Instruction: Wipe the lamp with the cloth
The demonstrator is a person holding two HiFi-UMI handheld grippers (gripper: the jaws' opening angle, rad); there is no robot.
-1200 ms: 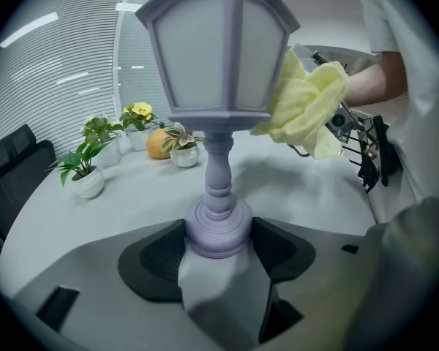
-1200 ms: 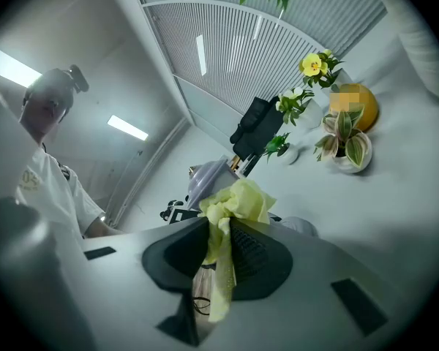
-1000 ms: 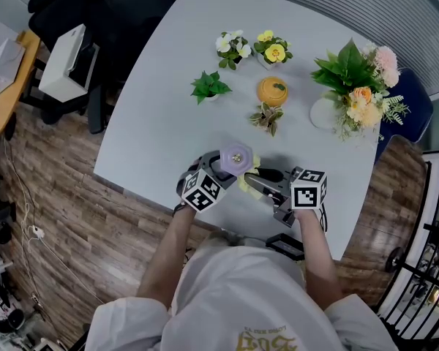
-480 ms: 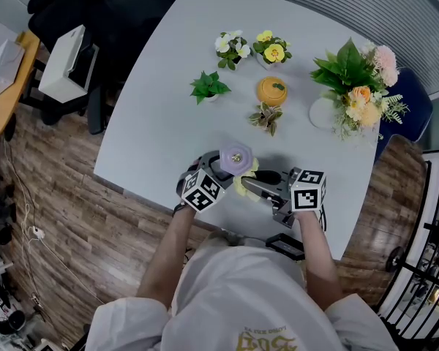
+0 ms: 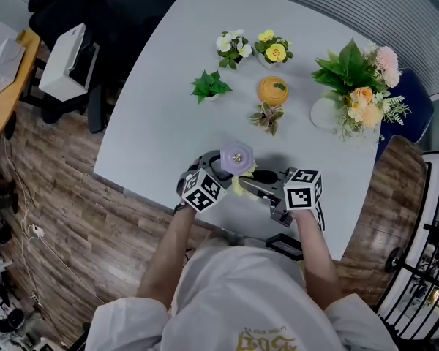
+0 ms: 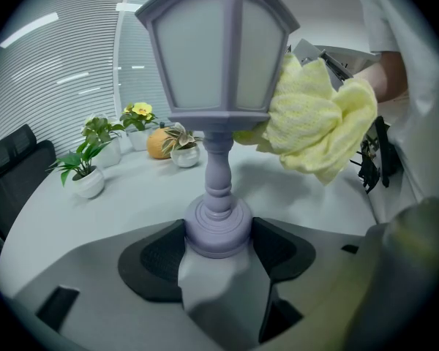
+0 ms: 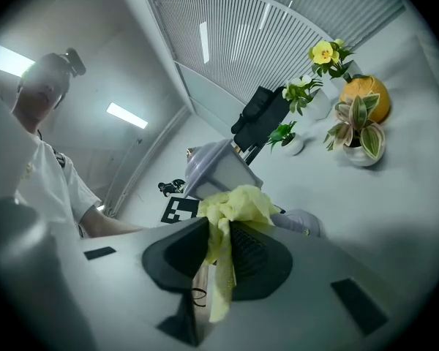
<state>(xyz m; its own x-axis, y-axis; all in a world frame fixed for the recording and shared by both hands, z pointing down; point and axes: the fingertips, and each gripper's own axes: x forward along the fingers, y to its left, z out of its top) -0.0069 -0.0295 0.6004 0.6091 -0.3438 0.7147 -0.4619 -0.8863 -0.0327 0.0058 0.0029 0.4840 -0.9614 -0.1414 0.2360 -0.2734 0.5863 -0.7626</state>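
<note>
In the lower middle of the head view, the left gripper [image 5: 214, 172] is pinching the round foot of the purple lamp [image 6: 218, 86]. The lamp is standing upright near the front edge of the white worktop [image 5: 161, 115]. Just to its right, the yellow cloth [image 6: 318, 126] is pushing up against the side of the lamp's top. The right gripper [image 7: 218, 251] is squeezing that cloth tight between its jaws. Small potted plants [image 5: 211, 86] are sitting higher up the frame.

Potted plants [image 5: 210, 86], perhaps a pumpkin [image 5: 272, 91], and a bouquet [image 5: 355, 79] share the table [image 5: 154, 123].
</note>
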